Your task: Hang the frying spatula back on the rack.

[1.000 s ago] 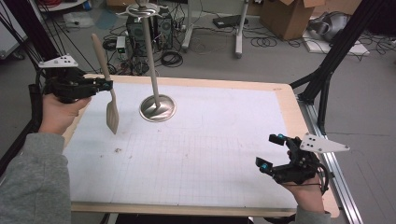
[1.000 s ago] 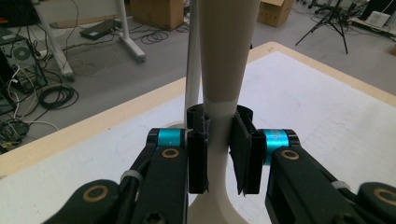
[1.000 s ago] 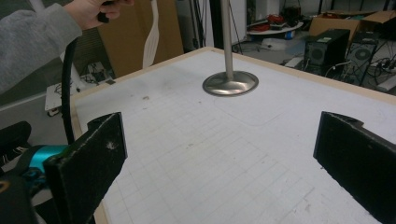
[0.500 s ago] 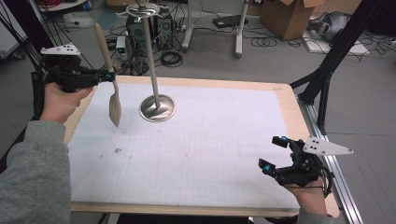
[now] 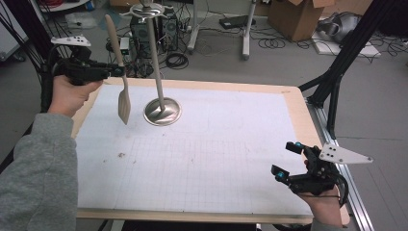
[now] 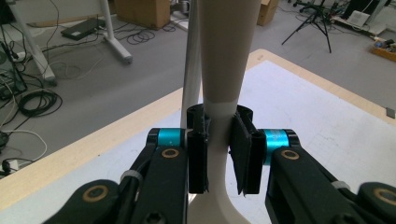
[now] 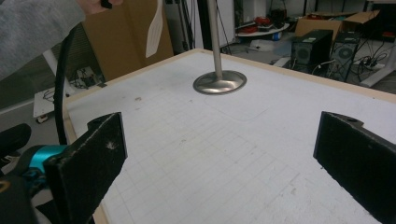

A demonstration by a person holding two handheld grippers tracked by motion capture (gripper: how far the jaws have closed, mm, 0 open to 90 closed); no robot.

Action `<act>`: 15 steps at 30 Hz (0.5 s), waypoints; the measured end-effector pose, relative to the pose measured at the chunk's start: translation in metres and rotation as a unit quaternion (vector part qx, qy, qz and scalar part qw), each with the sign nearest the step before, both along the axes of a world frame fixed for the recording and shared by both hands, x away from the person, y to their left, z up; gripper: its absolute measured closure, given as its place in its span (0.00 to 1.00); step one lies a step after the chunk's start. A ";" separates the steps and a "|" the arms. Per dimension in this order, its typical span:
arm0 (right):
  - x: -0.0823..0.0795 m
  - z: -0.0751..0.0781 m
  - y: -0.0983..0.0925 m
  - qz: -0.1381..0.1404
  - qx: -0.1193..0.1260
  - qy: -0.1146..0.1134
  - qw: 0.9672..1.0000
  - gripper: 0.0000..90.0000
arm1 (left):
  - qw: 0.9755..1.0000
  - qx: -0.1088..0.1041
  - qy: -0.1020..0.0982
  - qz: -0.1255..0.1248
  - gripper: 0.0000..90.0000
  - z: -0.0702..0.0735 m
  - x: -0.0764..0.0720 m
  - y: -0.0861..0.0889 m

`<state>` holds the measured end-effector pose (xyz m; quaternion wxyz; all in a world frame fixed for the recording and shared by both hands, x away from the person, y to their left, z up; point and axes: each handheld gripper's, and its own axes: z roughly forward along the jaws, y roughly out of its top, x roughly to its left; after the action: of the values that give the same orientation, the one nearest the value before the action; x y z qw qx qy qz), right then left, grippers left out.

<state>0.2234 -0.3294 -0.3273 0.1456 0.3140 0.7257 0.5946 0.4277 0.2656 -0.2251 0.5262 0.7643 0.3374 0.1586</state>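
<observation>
A beige spatula [image 5: 120, 72] hangs upright in the air over the table's far left corner, blade down, with my left gripper [image 5: 115, 71] shut on its handle. In the left gripper view the pads [image 6: 198, 158] squeeze the spatula [image 6: 224, 70] at its neck. A metal stand [image 5: 161, 108] with a round base and a tall pole stands just right of the spatula, with a hanger ring at its top. My right gripper [image 5: 287, 161] rests open at the table's near right edge with nothing between its fingers; its view shows the stand [image 7: 219, 81] and the spatula's blade [image 7: 154, 28] far off.
The white gridded mat [image 5: 202, 154] covers the wooden table [image 5: 300, 108]. Behind the table lie cables, computer cases and cardboard boxes [image 5: 296, 17] on the floor. A black tripod leg [image 5: 337, 77] stands at the table's right side.
My left hand has lifted the spatula up and a little farther from me, and its blade now hangs more upright. The right gripper has stayed put.
</observation>
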 end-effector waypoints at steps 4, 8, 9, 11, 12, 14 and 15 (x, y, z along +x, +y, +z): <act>-0.001 0.000 -0.002 -0.002 0.002 -0.001 1.000 0.02 | 1.000 0.005 0.006 0.005 0.86 0.000 0.003 0.001; -0.001 0.000 -0.004 -0.004 0.003 0.000 1.000 0.02 | 1.000 0.002 0.007 0.008 0.86 0.000 0.005 0.001; -0.001 -0.001 -0.003 -0.005 0.004 0.001 1.000 0.02 | 1.000 0.001 0.007 0.009 0.86 0.000 0.006 0.001; -0.001 -0.001 -0.004 -0.004 0.003 0.003 1.000 0.02 | 1.000 0.002 0.008 0.008 0.86 0.002 0.008 0.000; 0.000 -0.002 -0.003 -0.004 0.002 0.003 1.000 0.02 | 1.000 0.002 0.008 0.008 0.86 0.003 0.008 -0.002; -0.001 -0.002 -0.004 -0.004 0.002 0.004 1.000 0.02 | 1.000 0.003 0.010 0.007 0.86 0.004 0.011 -0.003; -0.001 -0.001 -0.004 -0.005 0.002 0.001 1.000 0.01 | 1.000 0.006 0.010 0.008 0.86 0.004 0.011 -0.003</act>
<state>0.2225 -0.3337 -0.3285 0.1473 0.3186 0.7230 0.5951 0.4391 0.2623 -0.2207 0.5167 0.7665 0.3476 0.1567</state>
